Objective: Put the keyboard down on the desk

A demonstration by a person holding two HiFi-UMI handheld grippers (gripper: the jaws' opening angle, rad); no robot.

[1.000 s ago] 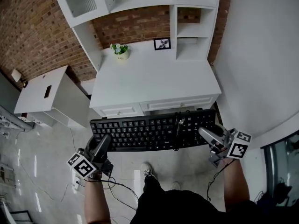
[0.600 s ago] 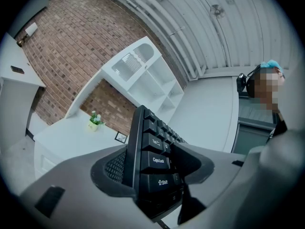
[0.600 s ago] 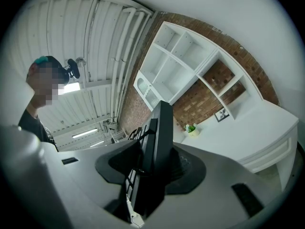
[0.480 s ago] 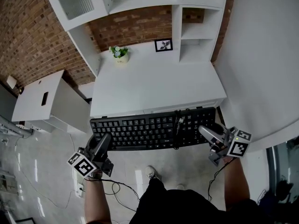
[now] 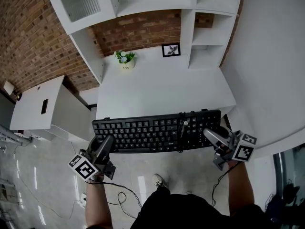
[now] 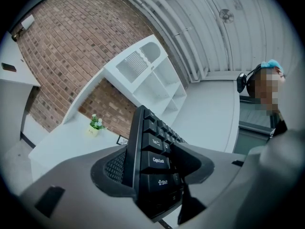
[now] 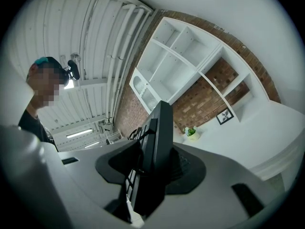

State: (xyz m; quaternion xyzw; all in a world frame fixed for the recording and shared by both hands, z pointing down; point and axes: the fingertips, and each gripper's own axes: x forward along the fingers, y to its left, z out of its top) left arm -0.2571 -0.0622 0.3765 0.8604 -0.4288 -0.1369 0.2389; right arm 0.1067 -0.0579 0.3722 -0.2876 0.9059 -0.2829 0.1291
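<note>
A black keyboard (image 5: 157, 133) hangs level in the air at the white desk's (image 5: 162, 87) front edge, its far edge just over the desk. My left gripper (image 5: 102, 149) is shut on the keyboard's left end (image 6: 155, 168), with the Caps Lock and Shift keys between the jaws. My right gripper (image 5: 213, 138) is shut on the keyboard's right end (image 7: 155, 151). The keyboard's cable (image 5: 181, 128) lies coiled across the keys right of centre.
A small potted plant (image 5: 124, 58) and a framed picture (image 5: 170, 49) stand at the desk's back by the brick wall. White shelves (image 5: 205, 18) rise over the right rear. A white cabinet (image 5: 45, 109) stands at the left. Cables (image 5: 119, 194) trail on the floor.
The keyboard and both grippers have moved forward, toward the desk; the keyboard's far edge now reaches over the desk's front edge and hides the drawers. Both grips are unchanged.
</note>
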